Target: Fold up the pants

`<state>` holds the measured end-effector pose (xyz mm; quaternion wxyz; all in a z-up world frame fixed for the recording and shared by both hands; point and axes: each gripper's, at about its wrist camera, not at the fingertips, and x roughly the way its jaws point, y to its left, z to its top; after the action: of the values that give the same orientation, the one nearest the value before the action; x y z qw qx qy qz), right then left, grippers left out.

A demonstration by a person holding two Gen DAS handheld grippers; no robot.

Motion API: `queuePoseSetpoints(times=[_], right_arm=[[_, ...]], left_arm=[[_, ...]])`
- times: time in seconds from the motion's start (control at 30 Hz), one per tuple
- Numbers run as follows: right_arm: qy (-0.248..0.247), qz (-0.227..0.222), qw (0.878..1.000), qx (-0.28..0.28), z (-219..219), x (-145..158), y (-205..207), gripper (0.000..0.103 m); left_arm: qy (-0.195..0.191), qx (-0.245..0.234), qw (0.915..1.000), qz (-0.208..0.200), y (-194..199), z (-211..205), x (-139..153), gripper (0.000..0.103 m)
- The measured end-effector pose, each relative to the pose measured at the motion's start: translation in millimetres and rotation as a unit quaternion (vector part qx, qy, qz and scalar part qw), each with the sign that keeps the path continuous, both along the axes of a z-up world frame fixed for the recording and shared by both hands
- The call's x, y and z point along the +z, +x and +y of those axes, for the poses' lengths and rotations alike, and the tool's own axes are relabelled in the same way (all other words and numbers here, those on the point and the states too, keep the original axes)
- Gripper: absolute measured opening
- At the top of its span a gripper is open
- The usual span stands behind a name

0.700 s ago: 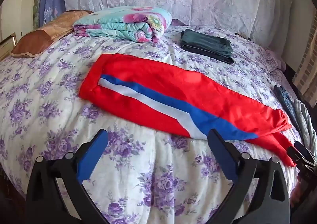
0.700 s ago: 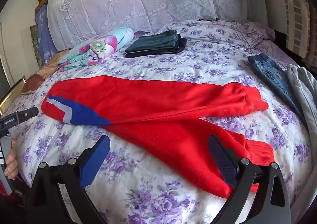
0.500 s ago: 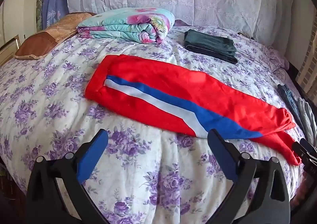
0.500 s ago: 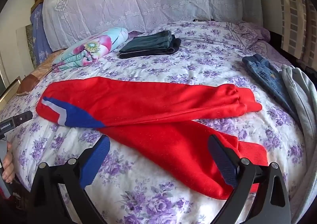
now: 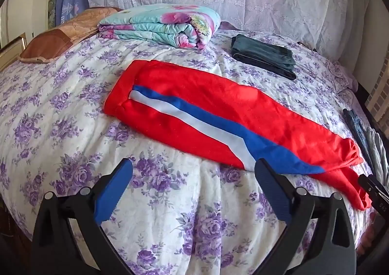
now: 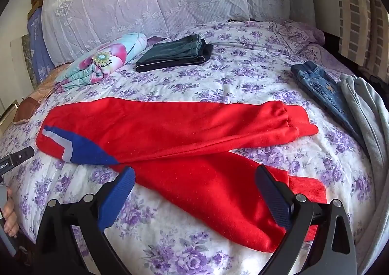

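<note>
Red pants (image 5: 194,104) with a blue and white side stripe lie flat across the floral bedspread (image 5: 60,117), waist at the left, legs running right. In the right wrist view the red pants (image 6: 170,129) show one leg laid over the other, cuffs at the right. My left gripper (image 5: 193,170) hovers open above the bedspread just in front of the striped side, nothing between its blue pads. My right gripper (image 6: 194,177) is open above the lower red leg, near its cuff, and holds nothing.
A folded floral quilt (image 5: 160,24) and a folded dark garment (image 5: 262,55) lie at the back of the bed. Blue jeans (image 6: 323,90) and a grey garment (image 6: 364,114) lie at the right edge. A brown pillow (image 5: 63,36) is at the far left. A lace-covered headboard stands behind.
Both views have shifted slightly: the pants sit a little further right and lower in the left view, a little left in the right view. Both grippers stay open.
</note>
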<state>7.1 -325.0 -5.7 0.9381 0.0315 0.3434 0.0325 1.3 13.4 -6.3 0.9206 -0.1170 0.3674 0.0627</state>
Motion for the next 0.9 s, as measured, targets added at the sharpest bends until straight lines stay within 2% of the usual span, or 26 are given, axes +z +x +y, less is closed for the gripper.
queuePoseSetpoints(times=[0.27, 0.9], right_arm=[[-0.016, -0.002, 1.000, -0.006, 0, 1, 0, 0.099], [-0.028, -0.004, 1.000, -0.002, 8, -2, -4, 0.099]], left_arm=[[0.019, 0.009, 0.9998, 0.005, -2, 6, -1, 0.098], [-0.001, 0.013, 0.9999, 0.011, -7, 11, -6, 0.098]])
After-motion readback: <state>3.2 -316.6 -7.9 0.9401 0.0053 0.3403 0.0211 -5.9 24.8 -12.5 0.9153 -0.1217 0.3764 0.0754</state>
